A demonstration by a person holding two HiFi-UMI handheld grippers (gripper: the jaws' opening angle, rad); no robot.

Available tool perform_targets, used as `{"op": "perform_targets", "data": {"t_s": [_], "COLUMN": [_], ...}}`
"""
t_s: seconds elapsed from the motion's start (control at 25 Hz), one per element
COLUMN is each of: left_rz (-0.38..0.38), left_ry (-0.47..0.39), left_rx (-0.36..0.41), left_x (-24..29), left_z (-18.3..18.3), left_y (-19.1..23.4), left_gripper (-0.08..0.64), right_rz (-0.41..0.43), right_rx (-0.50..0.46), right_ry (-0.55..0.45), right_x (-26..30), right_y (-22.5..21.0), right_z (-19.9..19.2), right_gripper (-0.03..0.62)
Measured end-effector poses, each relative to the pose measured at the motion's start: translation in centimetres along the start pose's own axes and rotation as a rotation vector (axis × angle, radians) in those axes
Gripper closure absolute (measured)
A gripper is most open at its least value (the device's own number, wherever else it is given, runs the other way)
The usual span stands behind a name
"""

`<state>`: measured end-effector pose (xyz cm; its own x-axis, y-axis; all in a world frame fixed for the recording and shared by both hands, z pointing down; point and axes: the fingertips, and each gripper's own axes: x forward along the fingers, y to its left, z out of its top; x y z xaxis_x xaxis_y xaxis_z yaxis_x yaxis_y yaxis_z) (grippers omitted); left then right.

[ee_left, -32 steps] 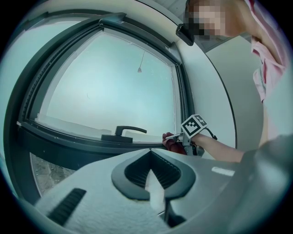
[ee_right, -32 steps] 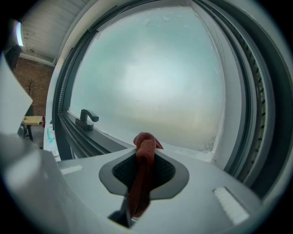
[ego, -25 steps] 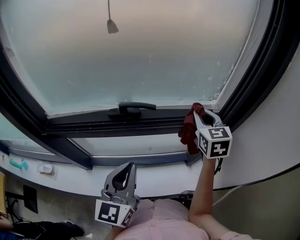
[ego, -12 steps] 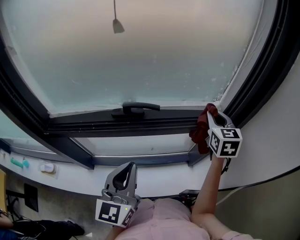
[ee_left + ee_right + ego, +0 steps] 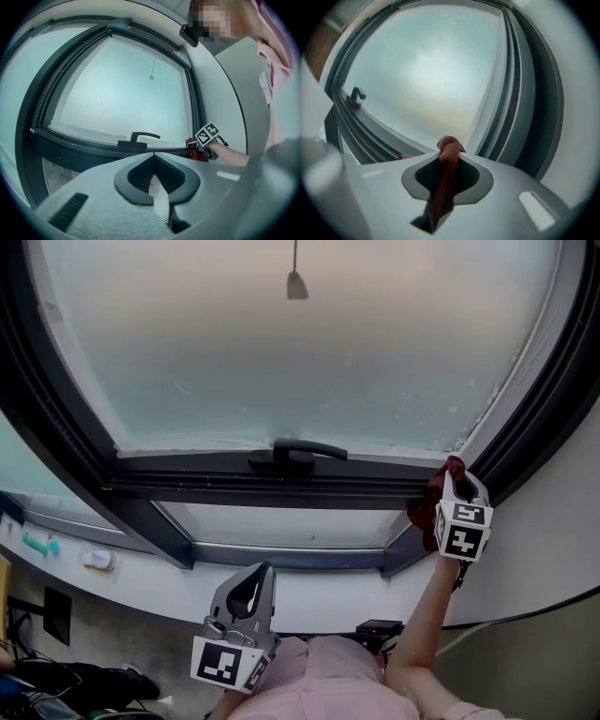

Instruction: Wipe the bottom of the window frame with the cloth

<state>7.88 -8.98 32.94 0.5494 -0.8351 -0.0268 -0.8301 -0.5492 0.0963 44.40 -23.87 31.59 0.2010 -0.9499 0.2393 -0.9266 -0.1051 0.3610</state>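
The right claw clamped the red cloth in the window frame bottom right corner; the window handle sat well left; the left claw hung closed, empty.

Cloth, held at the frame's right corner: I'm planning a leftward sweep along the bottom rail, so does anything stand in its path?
Yes. The window handle sits on the bottom rail about midway, left of the cloth in the right gripper. Nothing else visible lies on the rail between them.
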Motion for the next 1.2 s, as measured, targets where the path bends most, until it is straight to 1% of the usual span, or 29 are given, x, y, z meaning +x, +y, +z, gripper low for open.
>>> {"op": "perform_targets", "data": {"t_s": [0.04, 0.08, 0.12, 0.16, 0.28, 0.36, 0.44, 0.56, 0.64, 0.72, 0.84, 0.96, 1.04, 1.2], "left_rz": [0.006, 0.012, 0.017, 0.02, 0.017, 0.003, -0.013, -0.018, -0.008, 0.0, 0.024, 0.064, 0.082, 0.083], "left_ry": [0.001, 0.003, 0.007, 0.01, 0.02, 0.027, 0.036, 0.048, 0.055, 0.06, 0.063, 0.042, 0.051, 0.047], "left_rx": [-0.001, -0.001, -0.003, -0.006, -0.012, -0.014, -0.017, -0.018, -0.023, -0.027, -0.03, -0.036, -0.036, -0.028], "left_x": [-0.3, -0.6, -0.9, -1.1, -1.7, -1.9, -2.2, -3.3, -4.3, -5.4, -7.5, -9.3, -10.3, -11.3], "left_z": [0.0, 0.0, -0.1, -0.1, -0.1, -0.1, 0.0, 0.7, 0.9, 1.0, 0.8, 0.7, 0.2, 0.1], "left_y": [0.3, 0.5, 0.8, 1.1, 1.7, 2.0, 2.3, 3.3, 4.4, 5.3, 6.9, 8.7, 9.6, 10.5], "left_gripper": [0.56, 0.56, 0.56, 0.56, 0.56, 0.56, 0.56, 0.56, 0.56, 0.56, 0.56, 0.56, 0.56, 0.56], "right_rz": [-0.024, -0.035, -0.027, -0.004, 0.128, 0.231, 0.328, 0.462, 0.529, 0.575, 0.579, 0.528, 0.506, 0.507], "right_rx": [-0.037, -0.051, -0.037, 0.001, 0.143, 0.184, 0.178, 0.144, 0.116, 0.083, 0.02, -0.017, -0.01, 0.057], "right_ry": [0.002, -0.005, -0.023, -0.057, -0.202, -0.267, -0.288, -0.28, -0.275, -0.265, -0.231, -0.206, -0.198, -0.201], "right_x": [-0.2, -0.4, -0.8, -1.3, -3.7, -5.3, -6.7, -8.1, -8.6, -8.7, -7.7, -6.6, -6.2, -5.8], "right_y": [0.0, 0.2, 0.6, 1.2, 5.0, 8.6, 12.7, 19.0, 22.8, 26.0, 29.3, 30.4, 30.2, 29.9], "right_z": [0.2, 0.5, 0.8, 1.3, 3.7, 5.3, 6.6, 8.1, 9.1, 9.7, 9.6, 9.2, 9.1, 9.1], "right_gripper": [0.535, 0.535, 0.535, 0.534, 0.534, 0.534, 0.534, 0.534, 0.534, 0.534, 0.534, 0.534, 0.534, 0.532]}}
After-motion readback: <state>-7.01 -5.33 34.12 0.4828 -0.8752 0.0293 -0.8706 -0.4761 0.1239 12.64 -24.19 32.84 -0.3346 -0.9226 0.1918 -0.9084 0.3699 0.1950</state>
